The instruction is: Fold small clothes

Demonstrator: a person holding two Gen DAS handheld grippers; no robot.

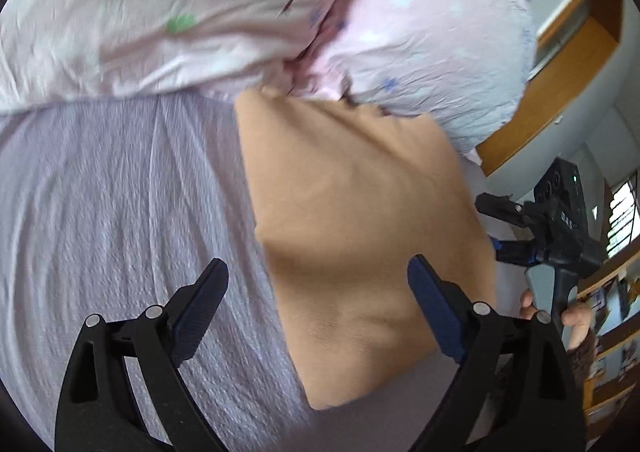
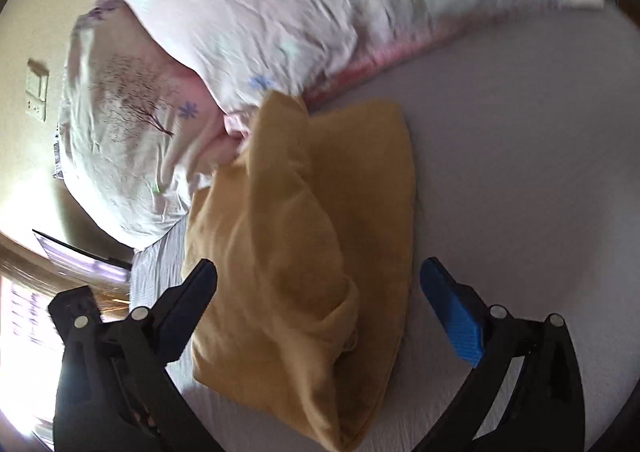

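A tan-yellow small garment (image 1: 360,220) lies folded into a rough rectangle on the pale lilac bed sheet (image 1: 120,212). In the right wrist view the garment (image 2: 304,252) shows a raised, bunched fold along its left side. My left gripper (image 1: 320,284) is open and empty, hovering above the garment's near edge. My right gripper (image 2: 320,284) is open and empty, straddling the garment's near end. It also shows in the left wrist view (image 1: 496,224), open beside the garment's right edge, with a hand on its handle.
A pink floral pillow (image 1: 200,20) and a second pillow (image 1: 440,52) lie just beyond the garment's far edge, touching it. A wooden headboard and shelves (image 1: 560,92) stand at the right. The sheet (image 2: 520,172) stretches right of the garment.
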